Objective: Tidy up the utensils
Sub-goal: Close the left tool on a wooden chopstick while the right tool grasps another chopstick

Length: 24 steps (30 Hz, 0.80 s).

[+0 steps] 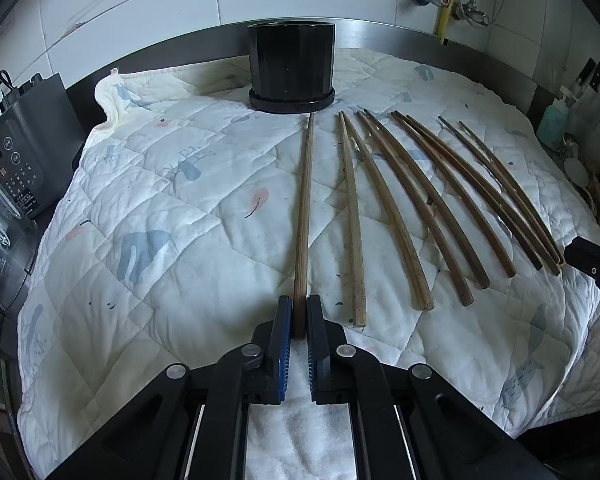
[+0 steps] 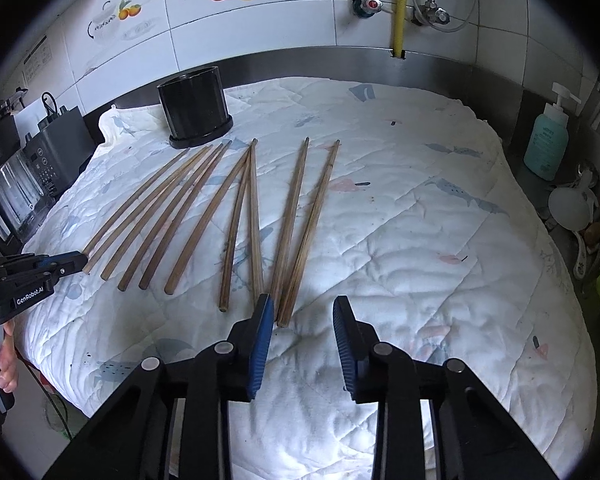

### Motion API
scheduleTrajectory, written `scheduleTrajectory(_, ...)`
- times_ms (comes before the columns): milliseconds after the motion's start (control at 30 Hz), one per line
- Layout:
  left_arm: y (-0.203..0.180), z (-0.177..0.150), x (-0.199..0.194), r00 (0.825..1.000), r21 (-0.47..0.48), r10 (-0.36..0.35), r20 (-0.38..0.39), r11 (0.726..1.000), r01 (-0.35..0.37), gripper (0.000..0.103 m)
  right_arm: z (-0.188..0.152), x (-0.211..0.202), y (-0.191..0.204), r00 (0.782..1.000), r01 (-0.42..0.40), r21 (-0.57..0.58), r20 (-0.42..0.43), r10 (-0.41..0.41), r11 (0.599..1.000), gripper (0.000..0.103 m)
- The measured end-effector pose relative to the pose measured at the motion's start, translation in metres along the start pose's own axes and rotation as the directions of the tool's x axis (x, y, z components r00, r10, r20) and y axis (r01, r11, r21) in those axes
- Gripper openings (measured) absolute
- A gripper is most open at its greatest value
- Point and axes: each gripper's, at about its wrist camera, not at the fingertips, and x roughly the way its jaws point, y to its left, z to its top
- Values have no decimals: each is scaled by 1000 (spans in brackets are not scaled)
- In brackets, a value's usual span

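Note:
Several brown wooden chopsticks [image 1: 404, 208] lie fanned out on a white quilted cloth [image 1: 160, 220]. A black round holder [image 1: 291, 68] stands upright at the cloth's far edge. My left gripper [image 1: 299, 320] is shut on the near end of the leftmost chopstick [image 1: 305, 216], which points toward the holder. In the right wrist view the same left gripper [image 2: 78, 260] sits at that end of the row. My right gripper [image 2: 304, 312] is open. The near ends of the two rightmost chopsticks [image 2: 296, 232] lie between its fingers, next to the left pad and clear of the right one. The holder [image 2: 196, 110] stands far left.
A dark appliance with a keypad [image 1: 20, 160] and a glass jug stand off the cloth's left edge. A teal soap bottle [image 2: 546, 140] and small items crowd the right side. Valves and a yellow hose [image 2: 400, 4] hang on the tiled wall. A person's fingers [image 2: 6, 364] hold the left gripper's handle.

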Motion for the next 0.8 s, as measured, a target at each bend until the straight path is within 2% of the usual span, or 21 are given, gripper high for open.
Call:
scheduleTrajectory(200,1,-1,0,1000,2,3,3,1000,-3,7,-1,3,-1,1000,-8,1,-10,8,1000,31)
scheduleTrajectory(400,1,-1,-1,1000,3,5,4,1000,-5,7,-1,7,7,999,33,-54,-4,-33,998,28)
scheduleTrajectory(800,4,-4,-4,1000,-9,2,-2,1000,-2,7,0,6,-4,999,54,-29,0,-54,998,24)
